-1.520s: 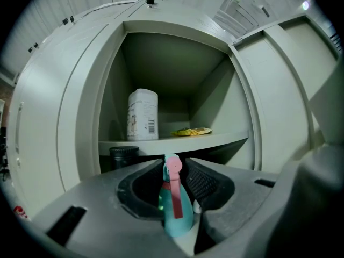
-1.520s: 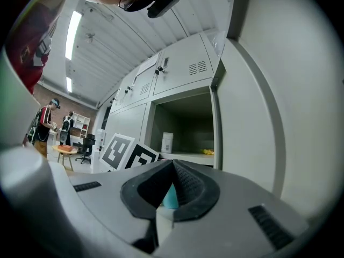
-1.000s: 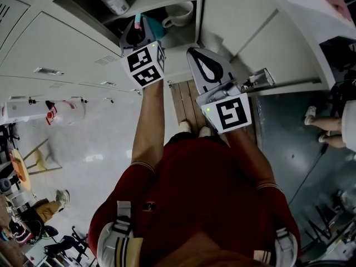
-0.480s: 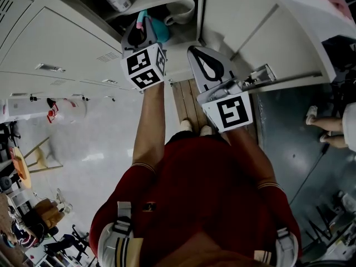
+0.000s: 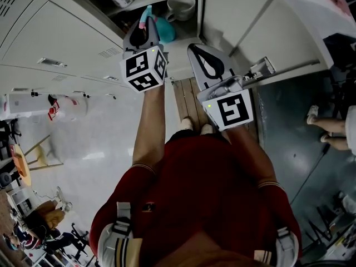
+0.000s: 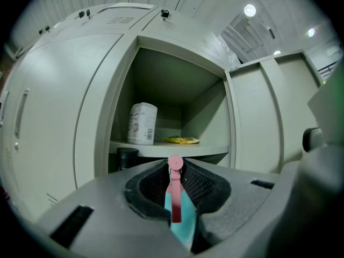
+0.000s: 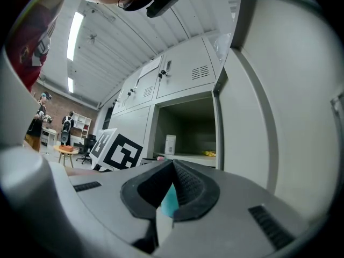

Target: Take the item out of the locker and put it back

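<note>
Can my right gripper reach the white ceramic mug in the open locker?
Probably yes: the grey locker door stands open and nothing sits between the right gripper and the white ceramic mug, though its shut jaws must open.

The person wears a dark red short-sleeved shirt [image 5: 194, 182] with pale-trimmed cuffs, and pale shoes [image 5: 184, 125].

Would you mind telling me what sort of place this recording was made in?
Probably a locker area beside an open workspace: a bank of grey metal lockers, a white container on the shelf of the open one, and a table and chairs beyond.
</note>
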Action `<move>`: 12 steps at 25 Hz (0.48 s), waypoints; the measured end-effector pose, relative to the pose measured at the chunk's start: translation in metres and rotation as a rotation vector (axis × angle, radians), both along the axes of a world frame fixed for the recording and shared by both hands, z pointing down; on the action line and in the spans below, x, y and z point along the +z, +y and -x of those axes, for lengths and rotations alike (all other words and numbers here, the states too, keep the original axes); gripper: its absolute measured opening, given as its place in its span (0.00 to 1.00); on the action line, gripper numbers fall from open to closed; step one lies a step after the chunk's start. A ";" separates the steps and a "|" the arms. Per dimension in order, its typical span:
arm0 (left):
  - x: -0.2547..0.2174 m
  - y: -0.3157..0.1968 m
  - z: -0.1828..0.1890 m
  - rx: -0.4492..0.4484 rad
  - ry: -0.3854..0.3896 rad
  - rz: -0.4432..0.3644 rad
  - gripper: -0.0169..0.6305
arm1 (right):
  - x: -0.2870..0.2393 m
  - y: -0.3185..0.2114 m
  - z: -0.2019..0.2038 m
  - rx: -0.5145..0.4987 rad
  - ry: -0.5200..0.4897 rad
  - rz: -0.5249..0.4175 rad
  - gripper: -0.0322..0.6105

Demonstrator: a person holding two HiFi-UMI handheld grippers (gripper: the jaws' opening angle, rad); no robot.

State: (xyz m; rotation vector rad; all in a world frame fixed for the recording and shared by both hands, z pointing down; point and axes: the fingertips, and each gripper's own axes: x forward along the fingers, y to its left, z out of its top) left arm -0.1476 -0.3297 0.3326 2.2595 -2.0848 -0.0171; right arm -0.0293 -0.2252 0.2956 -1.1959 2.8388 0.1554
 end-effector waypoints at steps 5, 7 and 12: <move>-0.006 0.012 -0.005 0.027 0.008 -0.013 0.13 | 0.000 0.008 0.000 -0.006 -0.001 0.001 0.05; -0.009 0.017 -0.008 0.037 0.009 -0.021 0.13 | -0.001 0.011 0.000 -0.009 -0.002 0.000 0.05; -0.020 0.031 -0.012 0.048 0.015 -0.040 0.13 | -0.004 0.022 0.001 -0.020 -0.005 -0.009 0.05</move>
